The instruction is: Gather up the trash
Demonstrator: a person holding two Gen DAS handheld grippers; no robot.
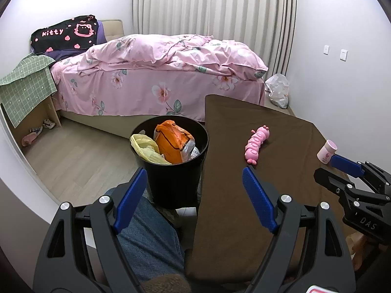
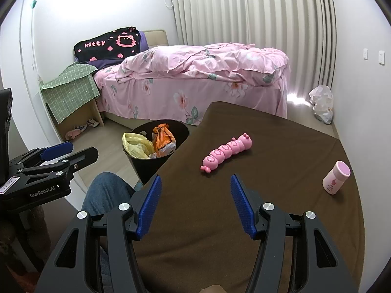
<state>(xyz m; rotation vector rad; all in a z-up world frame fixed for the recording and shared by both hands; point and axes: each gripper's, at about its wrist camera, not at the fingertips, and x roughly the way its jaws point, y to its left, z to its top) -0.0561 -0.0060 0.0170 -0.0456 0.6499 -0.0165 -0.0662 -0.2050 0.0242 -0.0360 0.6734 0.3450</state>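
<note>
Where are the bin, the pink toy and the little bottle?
bin [image 1: 171, 183], left wrist view, black front wall.
pink toy [image 2: 226, 152], right wrist view, middle of body.
bottle [image 2: 333, 179], right wrist view, its side.

Evenly lit, soft indoor light, pretty bright overall. Blown-out glare patch on the floor [image 2: 297, 99] at the foot of the curtain [image 2: 256, 9] in the right wrist view. Weak shadows only. Heavy fisheye bend: walls and curtain folds bowing, black vignette in the corners. Sharp mid-frame, slightly soft up close along the bottom edge. No motion blur.
</note>
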